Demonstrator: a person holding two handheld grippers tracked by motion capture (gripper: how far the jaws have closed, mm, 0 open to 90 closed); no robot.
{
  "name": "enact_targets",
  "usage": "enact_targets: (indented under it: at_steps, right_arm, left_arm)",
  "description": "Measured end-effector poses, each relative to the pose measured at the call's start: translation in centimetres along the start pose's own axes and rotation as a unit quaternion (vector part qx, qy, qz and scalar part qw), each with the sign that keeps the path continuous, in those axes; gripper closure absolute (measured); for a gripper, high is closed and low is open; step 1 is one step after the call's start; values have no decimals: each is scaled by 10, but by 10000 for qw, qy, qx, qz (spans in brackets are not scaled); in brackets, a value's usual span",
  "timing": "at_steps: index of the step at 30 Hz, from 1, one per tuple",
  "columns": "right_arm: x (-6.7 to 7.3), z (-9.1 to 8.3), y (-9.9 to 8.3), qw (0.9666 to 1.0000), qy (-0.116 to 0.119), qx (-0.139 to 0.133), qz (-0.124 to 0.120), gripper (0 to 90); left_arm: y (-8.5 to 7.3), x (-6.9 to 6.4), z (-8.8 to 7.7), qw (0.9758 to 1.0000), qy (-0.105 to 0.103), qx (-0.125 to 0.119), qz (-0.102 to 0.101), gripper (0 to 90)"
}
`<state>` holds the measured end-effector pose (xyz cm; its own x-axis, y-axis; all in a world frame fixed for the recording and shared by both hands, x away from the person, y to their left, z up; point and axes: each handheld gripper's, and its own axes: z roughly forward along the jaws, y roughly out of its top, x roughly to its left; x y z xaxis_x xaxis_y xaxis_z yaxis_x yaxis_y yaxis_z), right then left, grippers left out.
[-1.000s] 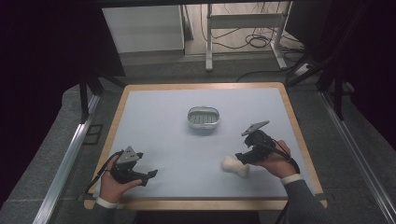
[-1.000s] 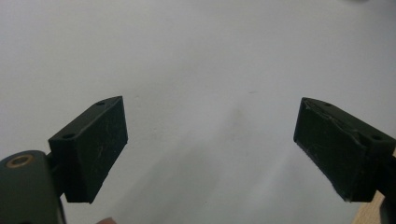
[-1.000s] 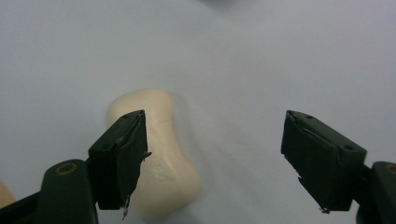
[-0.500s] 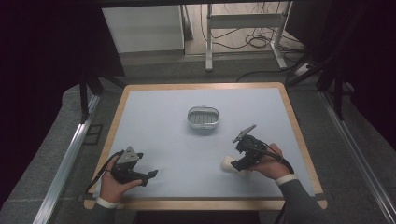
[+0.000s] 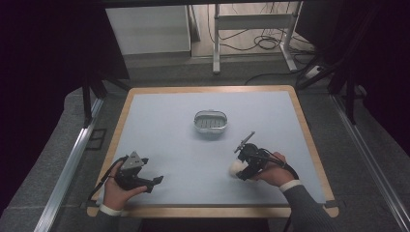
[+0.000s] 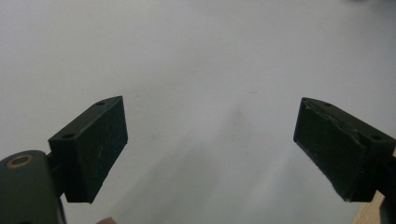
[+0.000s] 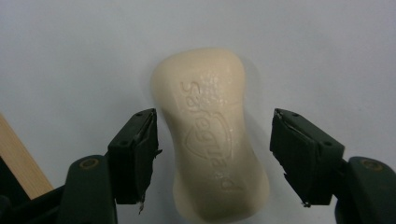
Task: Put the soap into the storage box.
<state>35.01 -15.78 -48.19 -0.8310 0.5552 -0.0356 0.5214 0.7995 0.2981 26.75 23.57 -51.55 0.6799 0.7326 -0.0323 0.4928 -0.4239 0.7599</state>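
table: pale blue-grey top point(image 5: 159, 125) framed by a wooden rim, seen in the high view.
dish: oval metal soap dish point(image 5: 210, 122) with slotted floor, set near table centre, well apart from both grippers.
left gripper: point(image 5: 155, 181) held near the front-left corner, just above or on the top; jaws spread wide in the left gripper view point(image 6: 208, 154), nothing between them.
right gripper: point(image 5: 241, 170) held at front-right, angled down; jaws parted in the right gripper view point(image 7: 212, 158), straddling the soap, left jaw just beside it, contact cannot be told, right jaw clear.
soap: cream bar point(image 7: 212, 140) lying flat on the top, embossed face up; seen at the jaw tips in the high view point(image 5: 235, 167).
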Motion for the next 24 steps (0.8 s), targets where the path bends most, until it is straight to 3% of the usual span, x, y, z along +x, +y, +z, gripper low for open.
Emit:
enact_targets:
  at_steps: [5, 12, 18, 20, 24]
  right_arm:
    - [2, 8, 1, 9998, 6, 174, -118, 359]
    - [2, 12, 3, 9992, -25, 341, -209, 487]
    - [5, 12, 5, 9986, -240, 388, -278, 497]
    - [5, 11, 6, 9982, -212, 471, -288, 498]
    - [2, 7, 7, 9982, -361, 385, -286, 497]
  left_arm:
    - [0, 0, 1, 10000, 12, 25, 11, 104]
    - [0, 1, -3, 9999, 76, -93, 13, 106]
    - [0, 0, -1, 9999, 72, -95, 18, 106]
    - [0, 0, -2, 9999, 68, -97, 15, 106]
    - [0, 1, -3, 9999, 87, -122, 13, 106]
